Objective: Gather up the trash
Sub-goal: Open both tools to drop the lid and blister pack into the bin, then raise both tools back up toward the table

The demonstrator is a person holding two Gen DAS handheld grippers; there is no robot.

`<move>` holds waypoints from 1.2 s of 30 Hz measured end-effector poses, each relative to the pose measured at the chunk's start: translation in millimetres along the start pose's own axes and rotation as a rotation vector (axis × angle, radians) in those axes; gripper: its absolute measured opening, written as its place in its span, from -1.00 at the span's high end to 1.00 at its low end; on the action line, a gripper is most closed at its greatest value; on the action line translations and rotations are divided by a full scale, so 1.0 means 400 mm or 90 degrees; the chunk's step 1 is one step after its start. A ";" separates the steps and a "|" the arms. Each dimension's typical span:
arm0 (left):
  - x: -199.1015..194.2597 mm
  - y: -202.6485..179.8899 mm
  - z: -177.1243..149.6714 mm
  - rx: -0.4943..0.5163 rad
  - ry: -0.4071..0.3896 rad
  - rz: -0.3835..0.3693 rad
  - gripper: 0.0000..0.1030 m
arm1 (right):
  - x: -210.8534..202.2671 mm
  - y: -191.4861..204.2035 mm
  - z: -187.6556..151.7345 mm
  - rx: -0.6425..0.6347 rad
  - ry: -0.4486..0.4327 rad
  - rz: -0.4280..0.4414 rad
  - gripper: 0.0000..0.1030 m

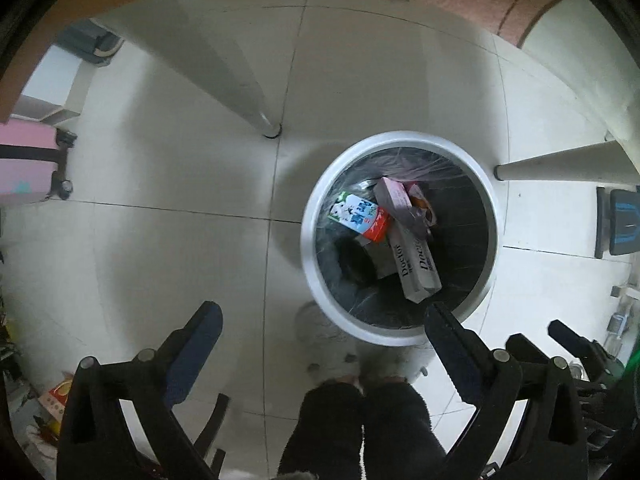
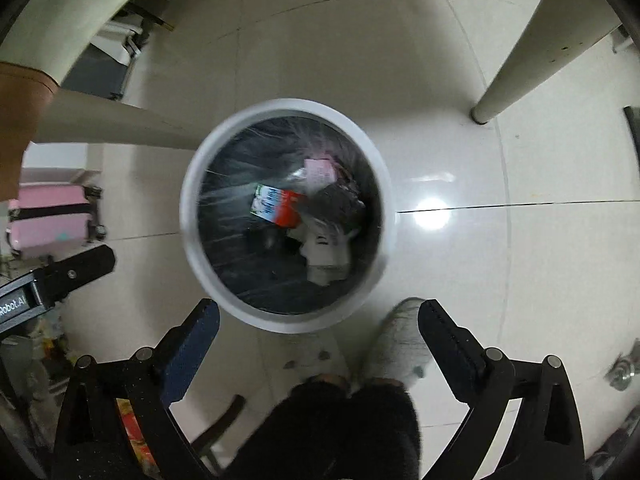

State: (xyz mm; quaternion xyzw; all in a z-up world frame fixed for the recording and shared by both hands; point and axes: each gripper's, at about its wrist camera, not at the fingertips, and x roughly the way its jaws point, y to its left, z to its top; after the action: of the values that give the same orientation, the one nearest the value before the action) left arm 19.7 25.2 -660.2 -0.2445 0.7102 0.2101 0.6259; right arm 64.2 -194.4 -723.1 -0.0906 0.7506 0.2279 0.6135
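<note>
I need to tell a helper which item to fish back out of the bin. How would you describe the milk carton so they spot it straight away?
Find the round white-rimmed trash bin on the tiled floor, lined with clear plastic. Inside, on top of the pile toward the left, lies the milk carton. It is the only colourful piece: white and blue with a red end, unlike the long grey "Doctor" box and the pink box beside it.
</note>
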 end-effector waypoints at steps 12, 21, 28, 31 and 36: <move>-0.258 0.005 -0.082 0.010 -0.026 0.027 -1.00 | -0.270 0.070 -0.021 0.016 -0.023 -0.092 -0.95; -0.474 0.021 -0.144 0.008 -0.058 0.012 -1.00 | -0.518 0.147 -0.082 0.027 -0.049 -0.108 -0.95; -0.657 0.035 -0.200 0.020 -0.090 0.014 -1.00 | -0.730 0.202 -0.148 0.041 -0.068 -0.095 -0.95; -0.740 0.040 -0.212 0.026 -0.109 0.008 -1.00 | -0.837 0.224 -0.163 0.046 -0.080 -0.083 -0.95; -0.889 0.039 -0.198 0.023 -0.158 -0.003 -1.00 | -1.034 0.256 -0.155 0.049 -0.124 -0.048 -0.95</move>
State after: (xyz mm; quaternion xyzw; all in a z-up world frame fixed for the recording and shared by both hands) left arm -17.6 19.9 -297.7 -0.2070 0.6303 0.2245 0.7138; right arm 62.8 -191.9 -292.6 -0.0724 0.6916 0.1836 0.6948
